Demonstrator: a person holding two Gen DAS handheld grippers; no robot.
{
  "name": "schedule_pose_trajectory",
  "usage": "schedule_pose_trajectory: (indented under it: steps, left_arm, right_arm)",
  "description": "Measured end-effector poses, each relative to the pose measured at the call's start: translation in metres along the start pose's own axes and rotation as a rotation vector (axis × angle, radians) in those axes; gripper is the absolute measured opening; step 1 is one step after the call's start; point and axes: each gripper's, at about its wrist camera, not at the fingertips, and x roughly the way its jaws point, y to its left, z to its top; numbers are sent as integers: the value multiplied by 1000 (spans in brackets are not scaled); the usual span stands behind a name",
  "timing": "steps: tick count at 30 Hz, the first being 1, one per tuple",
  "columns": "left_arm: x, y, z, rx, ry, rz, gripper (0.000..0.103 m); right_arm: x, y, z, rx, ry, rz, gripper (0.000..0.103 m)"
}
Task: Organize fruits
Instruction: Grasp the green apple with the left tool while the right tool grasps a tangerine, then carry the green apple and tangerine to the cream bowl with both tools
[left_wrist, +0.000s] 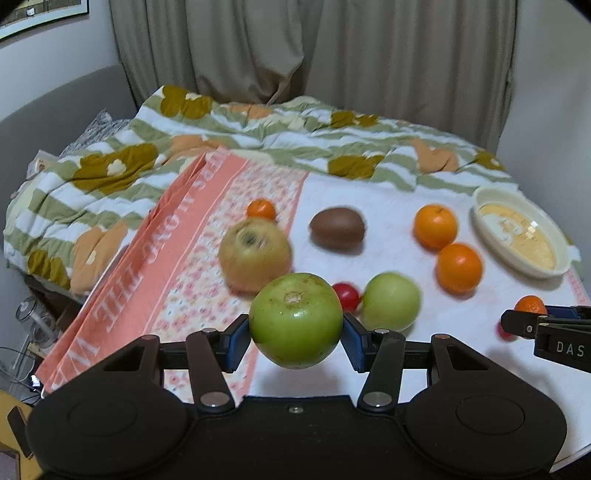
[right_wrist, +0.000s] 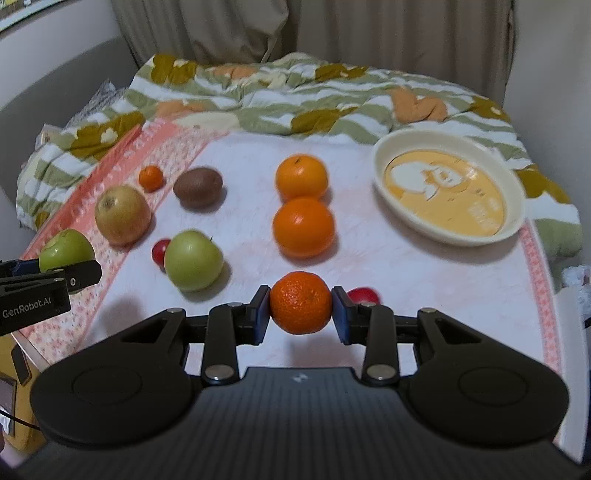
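Green apple (left_wrist: 295, 320), lower centre of frame: being pinched by left gripper (left_wrist: 295, 338), lifted clear of pink cloth (left_wrist: 388, 206). Mandarin (right_wrist: 300, 307), lower centre: being clamped by right gripper (right_wrist: 300, 314). Lying behind: two oranges (right_wrist: 303, 226), kiwi (right_wrist: 198, 185); cream bowl (right_wrist: 388, 173) sitting upper right.
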Motion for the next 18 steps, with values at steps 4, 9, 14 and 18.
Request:
schedule_pose_trajectory:
  steps: [4, 9, 14, 18]
  left_arm:
    - [-15, -11, 13, 5, -27, -17, 57]
    - [-33, -30, 33, 19, -80, -44, 57]
    - [-41, -54, 58, 53, -136, -88, 57]
    - [-37, -75, 80, 93, -166, -131, 57]
  right_arm:
    - [-21, -13, 9, 14, -27, -14, 50]
    - [-48, -34, 26, 21, -75, -46, 50]
    - [-67, -60, 44, 17, -118, -84, 50]
    - [-75, -80, 60, 5, -144, -122, 50]
